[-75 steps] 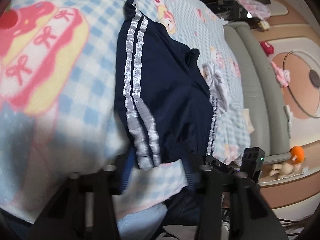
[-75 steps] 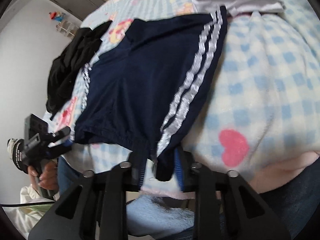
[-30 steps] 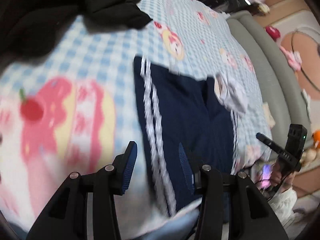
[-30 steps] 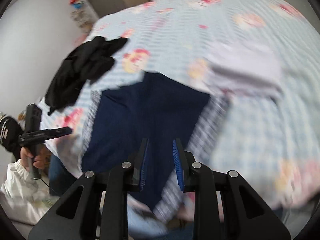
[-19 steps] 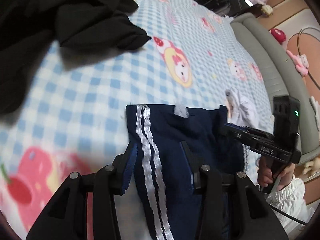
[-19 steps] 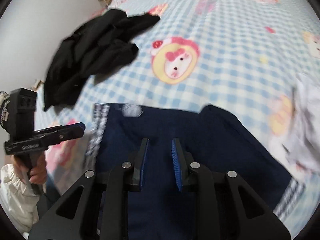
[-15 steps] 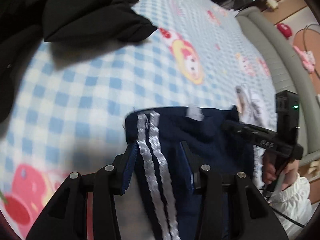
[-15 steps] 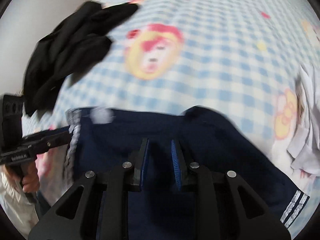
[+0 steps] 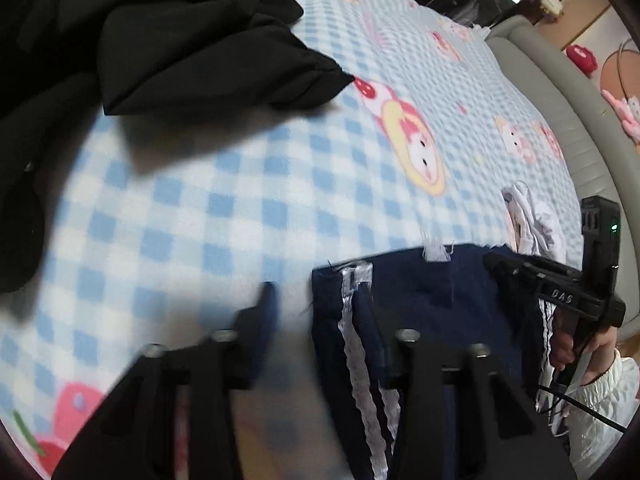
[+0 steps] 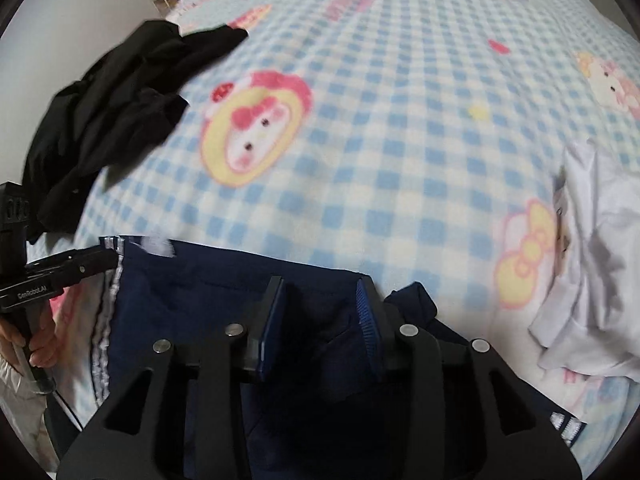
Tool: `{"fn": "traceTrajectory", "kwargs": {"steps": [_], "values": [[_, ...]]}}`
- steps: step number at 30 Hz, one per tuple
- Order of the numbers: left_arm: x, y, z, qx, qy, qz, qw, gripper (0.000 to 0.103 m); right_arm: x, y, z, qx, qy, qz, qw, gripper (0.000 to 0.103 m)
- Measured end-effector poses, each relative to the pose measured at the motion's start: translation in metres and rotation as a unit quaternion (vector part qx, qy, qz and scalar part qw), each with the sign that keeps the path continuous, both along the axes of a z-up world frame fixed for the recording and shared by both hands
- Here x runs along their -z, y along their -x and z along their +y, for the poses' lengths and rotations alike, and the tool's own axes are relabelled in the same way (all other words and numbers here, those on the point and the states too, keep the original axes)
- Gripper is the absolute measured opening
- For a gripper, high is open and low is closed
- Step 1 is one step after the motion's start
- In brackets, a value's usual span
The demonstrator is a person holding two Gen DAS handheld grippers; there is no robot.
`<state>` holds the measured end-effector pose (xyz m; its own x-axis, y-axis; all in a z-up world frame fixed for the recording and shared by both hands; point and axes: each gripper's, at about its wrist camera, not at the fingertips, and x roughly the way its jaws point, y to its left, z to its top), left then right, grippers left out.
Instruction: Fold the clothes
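Navy shorts with white side stripes lie flat on the bed, on a blue-and-white checked blanket with cartoon prints, at its near edge. Top hem faces away from both cameras; a small white tag sticks out of it.

Left tool: jaws apart, nothing gripped. It straddles the shorts' striped left corner — the right finger lies over the navy fabric beside the stripes, the left finger over bare blanket. View is motion-blurred, so can't tell if the fingers touch the cloth.

Right tool: jaws apart, blue pads visible, nothing between them. Positioned over the navy fabric just short of the top hem, near a bunched fold on the shorts' right side.

Each tool shows in the other's view at the shorts' opposite side, held by a hand in a white sleeve.

Black garment pile sits well apart at far left of the blanket. Crumpled white garment lies just right of the shorts.
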<state>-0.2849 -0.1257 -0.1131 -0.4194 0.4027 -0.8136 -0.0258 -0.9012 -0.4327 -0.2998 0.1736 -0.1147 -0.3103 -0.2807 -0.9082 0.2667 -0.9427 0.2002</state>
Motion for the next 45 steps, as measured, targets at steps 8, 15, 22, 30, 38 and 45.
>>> {"fn": "traceTrajectory", "kwargs": {"steps": [8, 15, 22, 30, 38, 45], "values": [[-0.015, 0.002, -0.016, -0.025, -0.017, 0.021, 0.9993, 0.006, -0.009, 0.007, -0.002, 0.004, 0.016, 0.026, 1.0, 0.006], [-0.019, -0.011, -0.026, -0.048, -0.033, 0.026, 0.998, 0.011, -0.028, -0.001, 0.014, 0.044, 0.067, 0.037, 0.996, 0.022], [-0.041, -0.02, 0.009, 0.023, -0.049, 0.042, 0.9977, 0.016, -0.052, -0.037, 0.037, 0.072, 0.08, 0.043, 0.993, 0.028], [-0.045, 0.007, 0.112, 0.14, -0.035, 0.034, 0.989, 0.027, -0.052, -0.088, 0.11, 0.154, 0.007, 0.049, 0.987, 0.028], [-0.04, 0.044, 0.203, 0.216, -0.013, 0.026, 0.9759, 0.038, -0.024, -0.099, 0.172, 0.214, 0.017, 0.011, 0.977, 0.046], [-0.037, 0.053, 0.229, 0.237, 0.003, 0.045, 0.9703, 0.01, -0.01, -0.092, 0.18, 0.223, 0.046, 0.012, 0.974, 0.014]]}}
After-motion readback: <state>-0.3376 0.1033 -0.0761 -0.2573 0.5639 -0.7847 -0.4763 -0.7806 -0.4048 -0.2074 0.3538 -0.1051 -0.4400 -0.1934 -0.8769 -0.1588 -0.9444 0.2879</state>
